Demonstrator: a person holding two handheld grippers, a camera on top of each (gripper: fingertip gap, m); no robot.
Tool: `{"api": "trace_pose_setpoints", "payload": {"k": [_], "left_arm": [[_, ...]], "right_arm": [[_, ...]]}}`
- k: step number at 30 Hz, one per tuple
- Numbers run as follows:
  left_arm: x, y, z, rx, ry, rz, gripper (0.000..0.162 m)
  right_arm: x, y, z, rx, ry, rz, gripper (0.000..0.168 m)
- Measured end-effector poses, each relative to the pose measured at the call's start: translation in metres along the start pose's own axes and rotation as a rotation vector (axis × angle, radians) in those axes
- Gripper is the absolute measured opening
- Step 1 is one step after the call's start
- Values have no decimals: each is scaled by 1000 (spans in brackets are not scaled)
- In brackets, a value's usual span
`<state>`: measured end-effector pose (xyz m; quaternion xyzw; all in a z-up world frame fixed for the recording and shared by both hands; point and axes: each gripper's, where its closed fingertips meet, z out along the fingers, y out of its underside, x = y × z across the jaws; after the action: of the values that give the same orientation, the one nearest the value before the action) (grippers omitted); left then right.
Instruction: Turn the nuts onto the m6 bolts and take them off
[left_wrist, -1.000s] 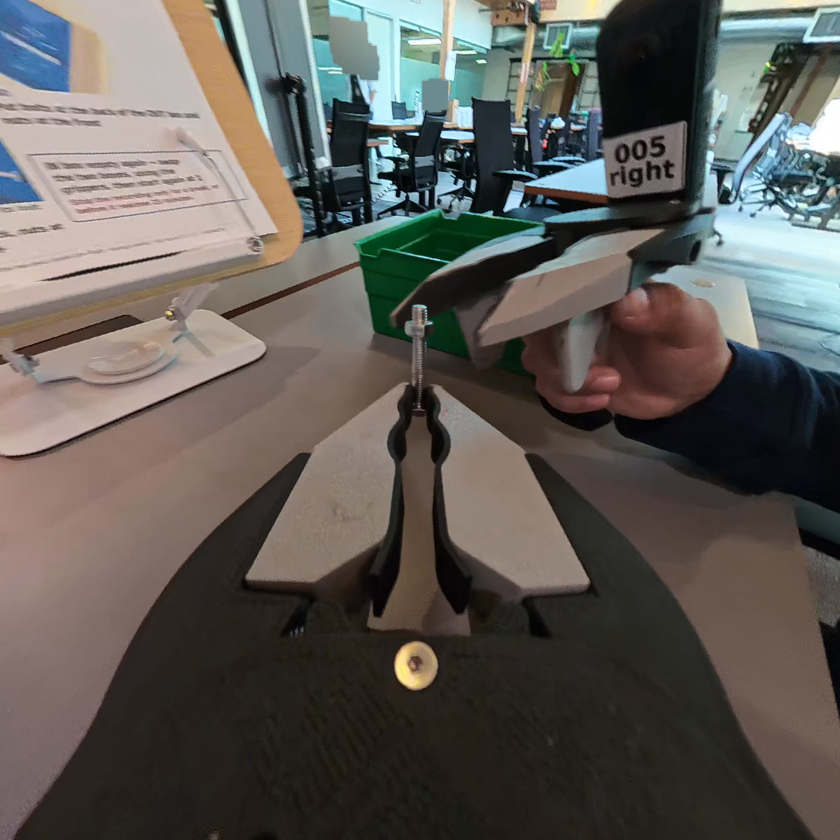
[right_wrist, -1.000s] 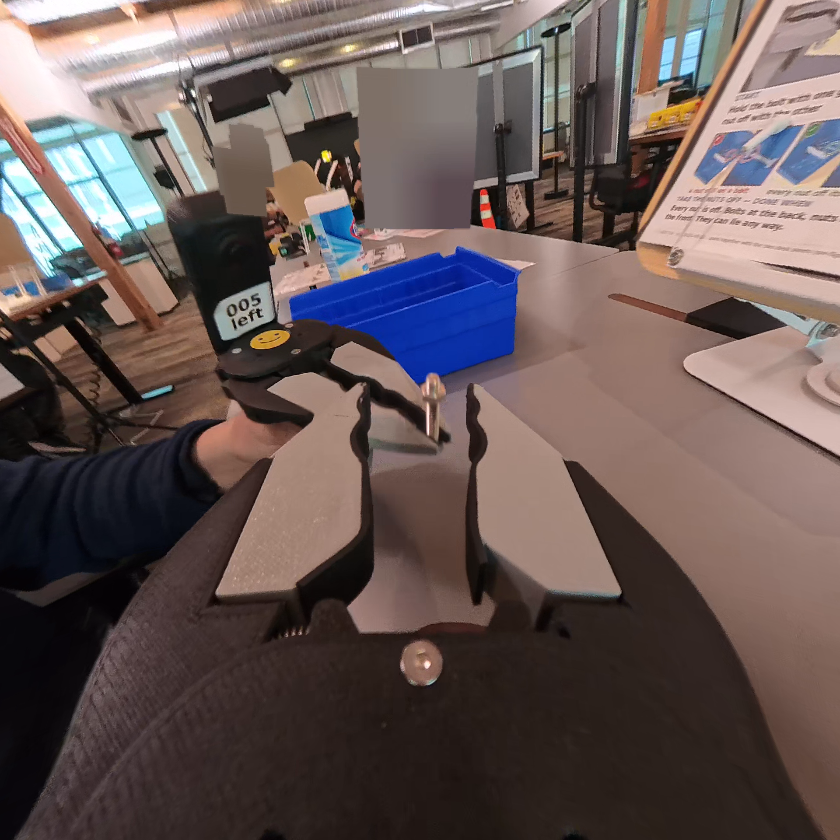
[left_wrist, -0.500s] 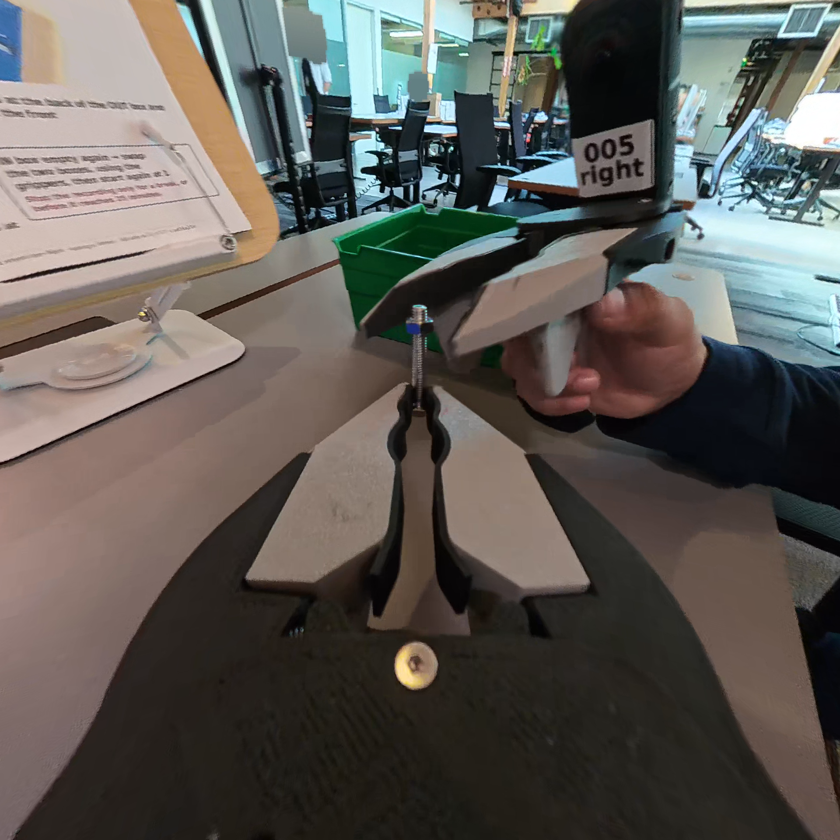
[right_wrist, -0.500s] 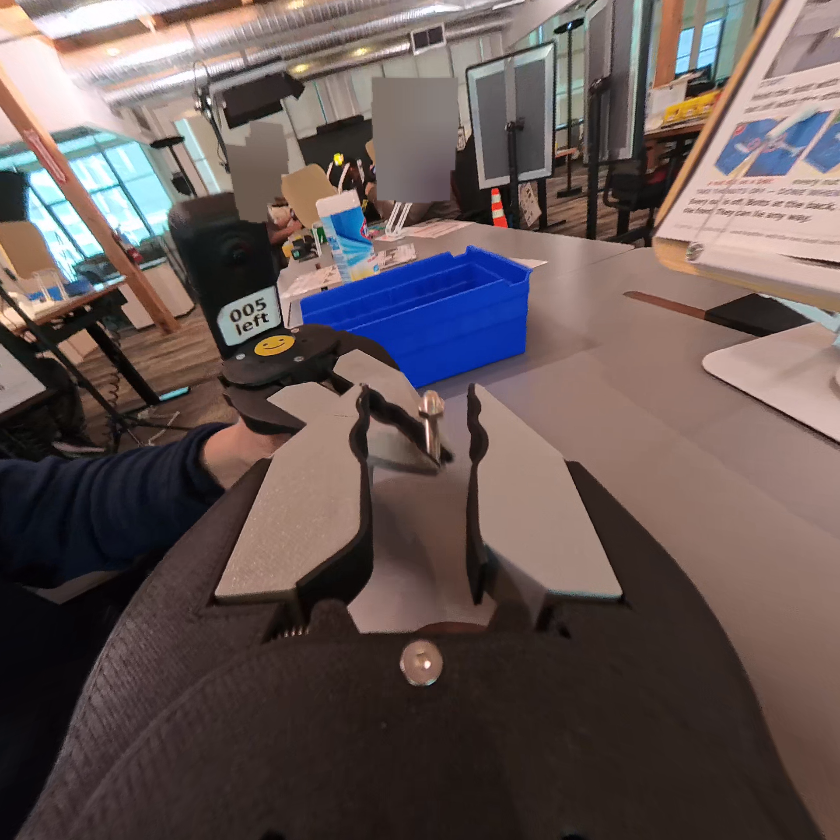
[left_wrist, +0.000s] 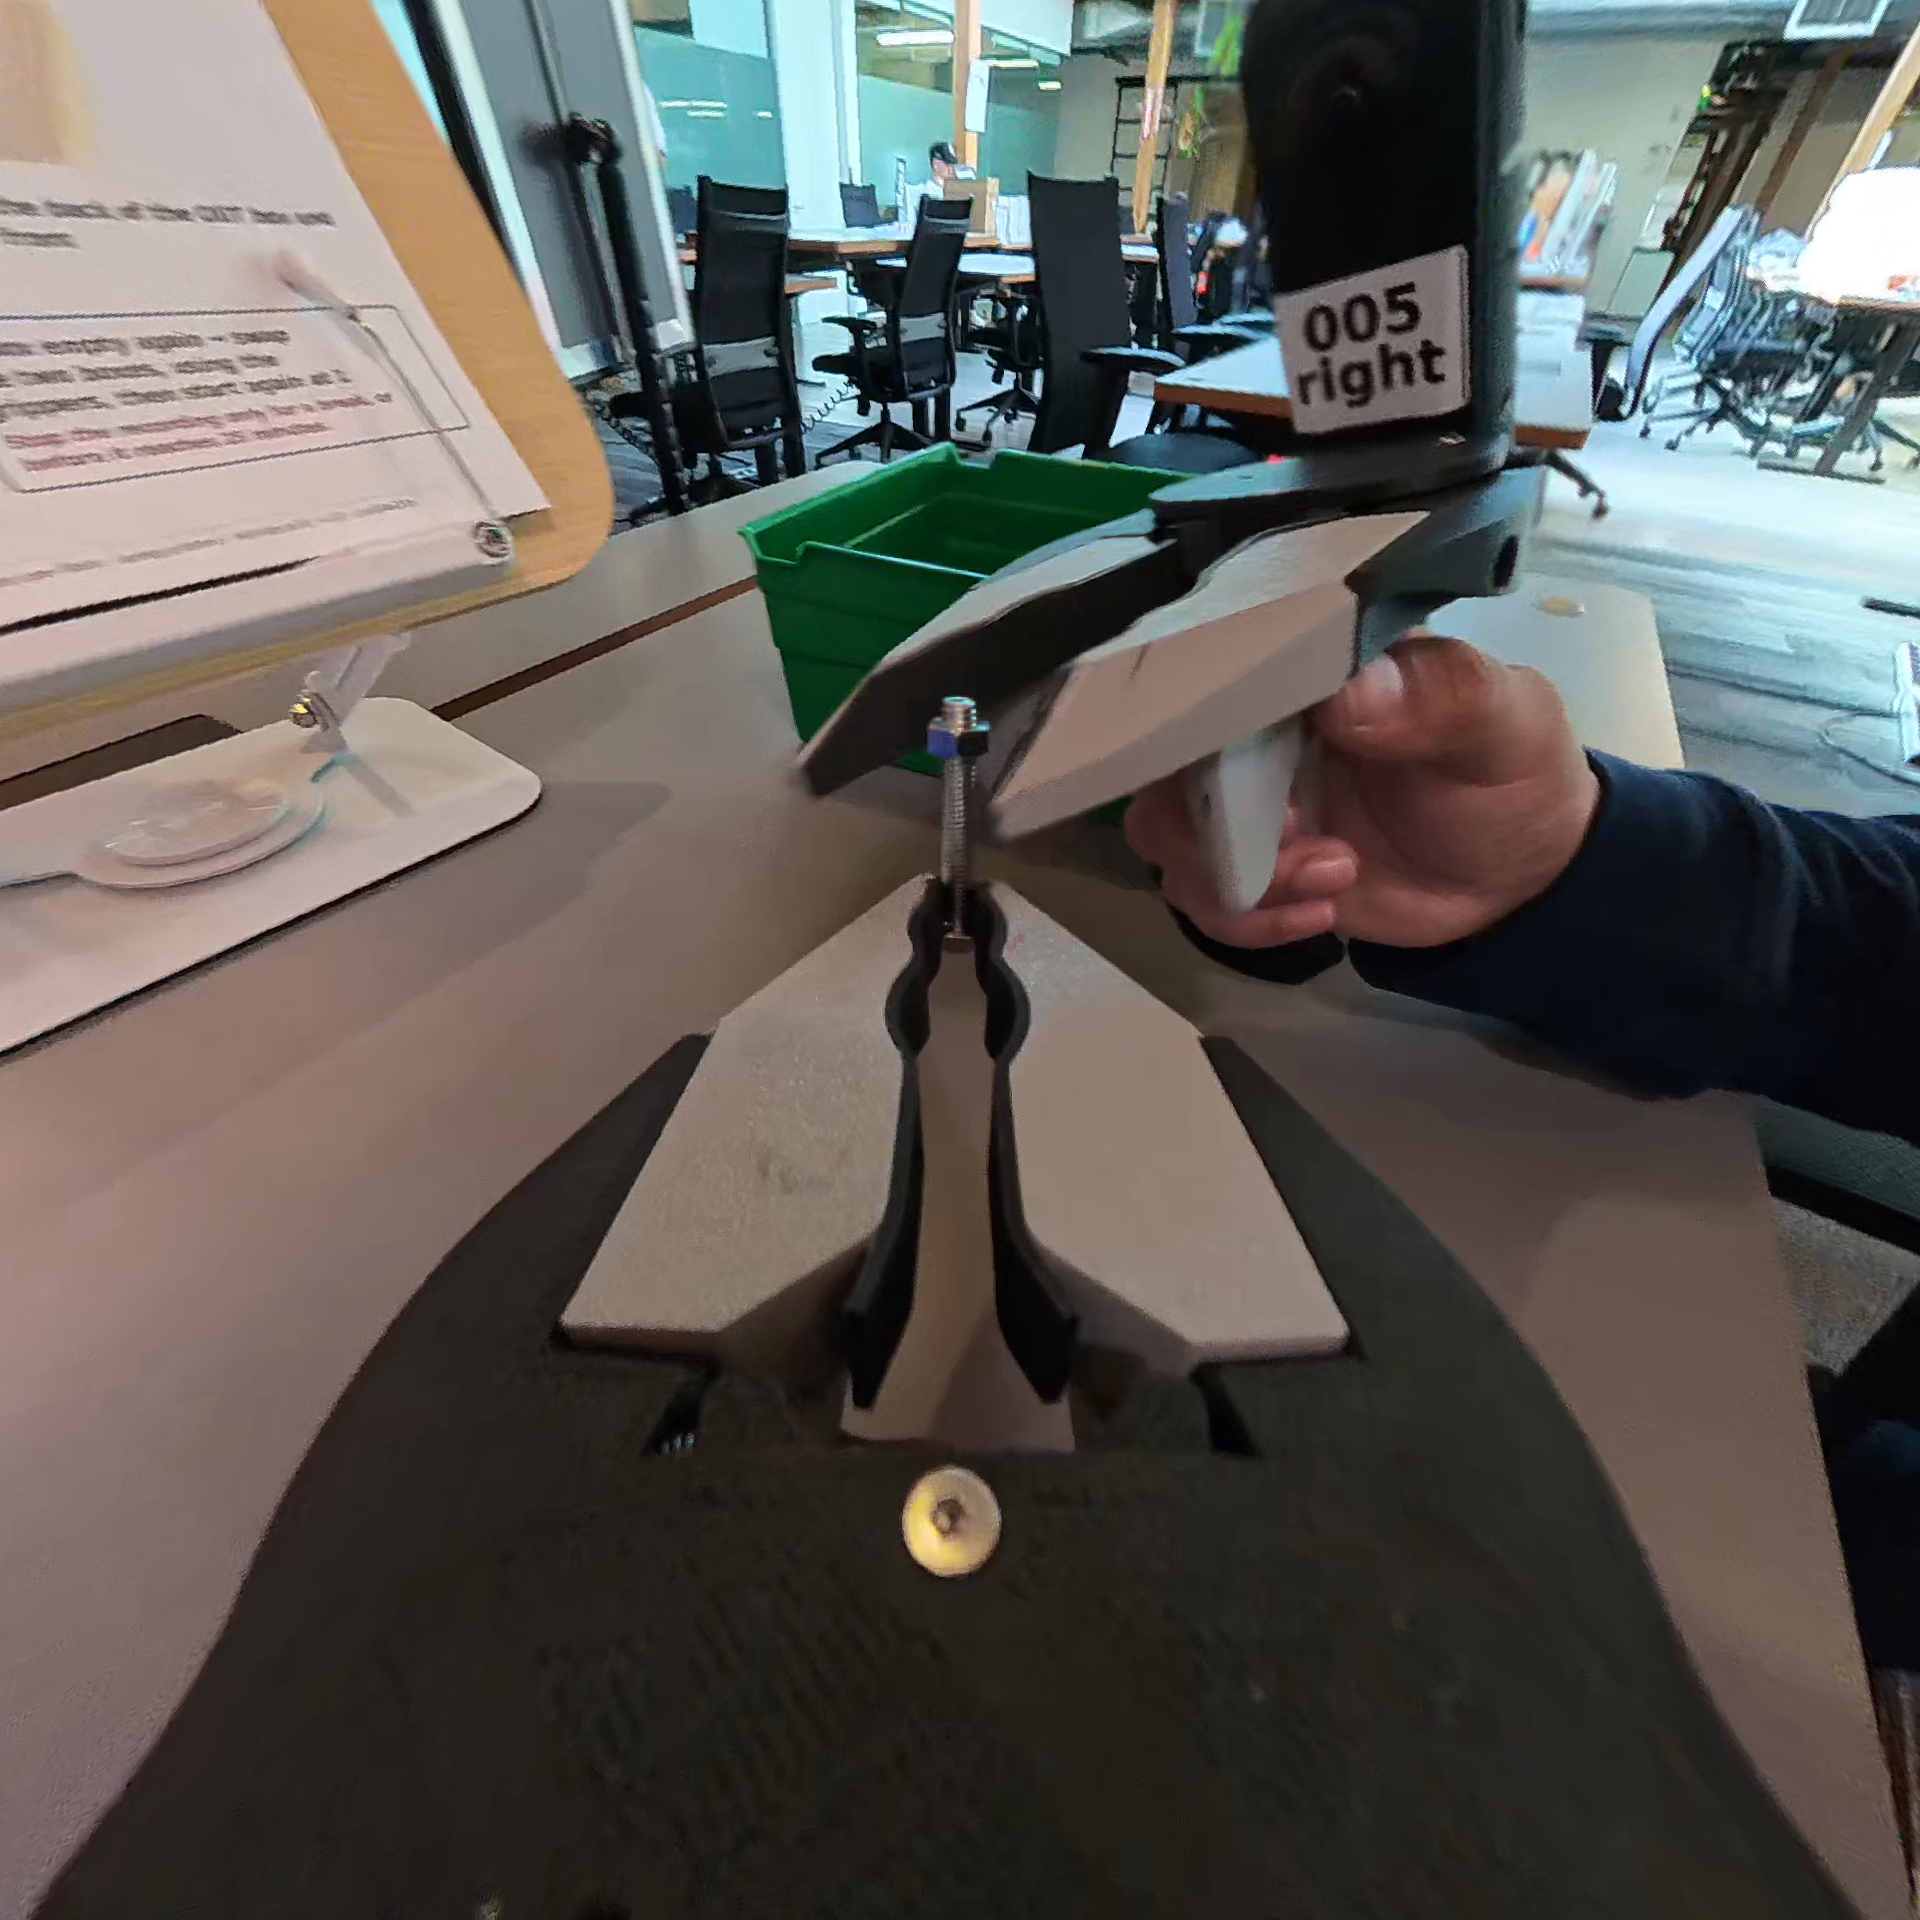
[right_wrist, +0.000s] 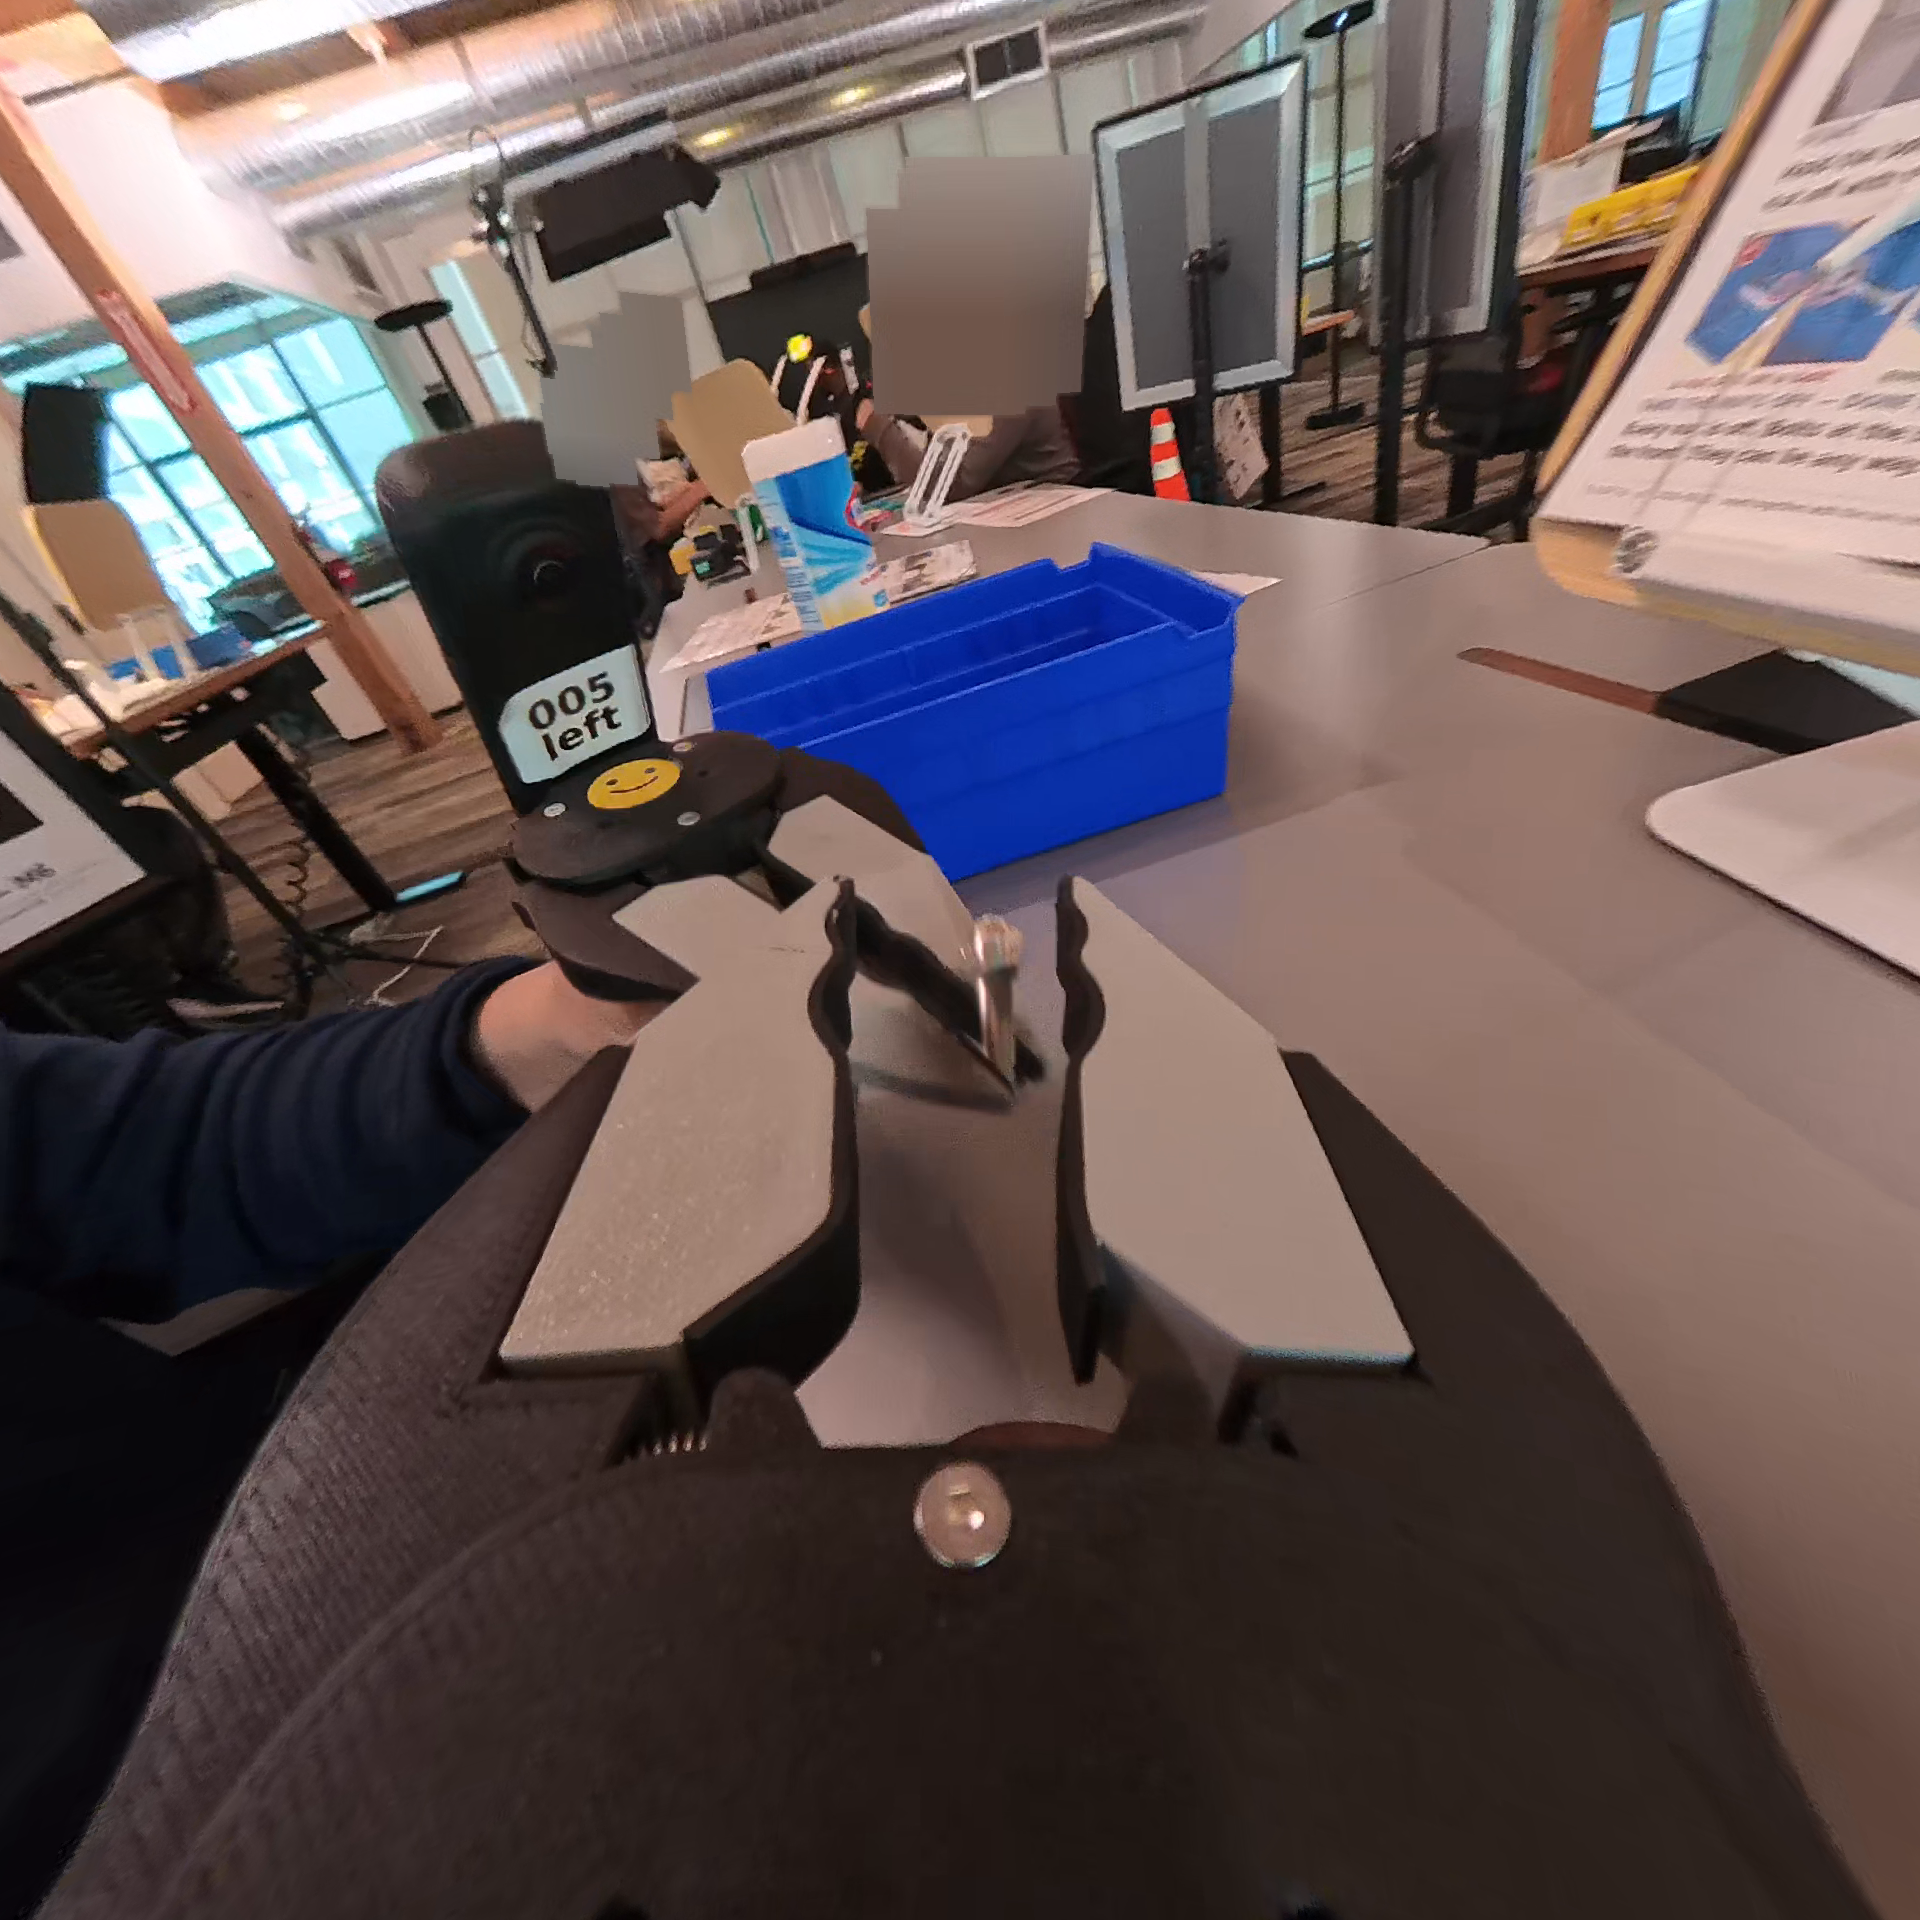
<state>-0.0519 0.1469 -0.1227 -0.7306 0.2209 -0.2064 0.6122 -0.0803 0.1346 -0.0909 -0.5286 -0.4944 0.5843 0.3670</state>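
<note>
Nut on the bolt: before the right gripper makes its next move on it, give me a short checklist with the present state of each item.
1. Left gripper clamped on the bolt: ok, its tips pinch the lower end.
2. Bolt upright: ok in the left wrist view.
3. Nut on the thread: ok, it sits near the top end.
4. Right gripper open: ok, a clear gap shows between its fingers.
5. Right gripper fingers either side of the nut: ok, one each side in the left wrist view; contact cannot tell.
6. Green bin clear of the grippers: ok, it stands behind them.
</note>
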Motion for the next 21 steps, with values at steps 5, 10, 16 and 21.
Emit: {"api": "trace_pose_setpoints", "payload": {"k": [5,10,16,21], "left_arm": [[-24,-3,-13,30,-69,-59,3],[-3,3,-1,-3,8,-47,3],[-4,5,0,-16,-10,-22,4],[-20,2,-9,2,-55,-48,3]], "right_arm": [[8,-7,-14,35,18,9,32],[-6,0,5,9,-16,-11,38],[-1,2,3,-13,19,-41,36],[7,-3,-10,6,29,-21,32]]}}
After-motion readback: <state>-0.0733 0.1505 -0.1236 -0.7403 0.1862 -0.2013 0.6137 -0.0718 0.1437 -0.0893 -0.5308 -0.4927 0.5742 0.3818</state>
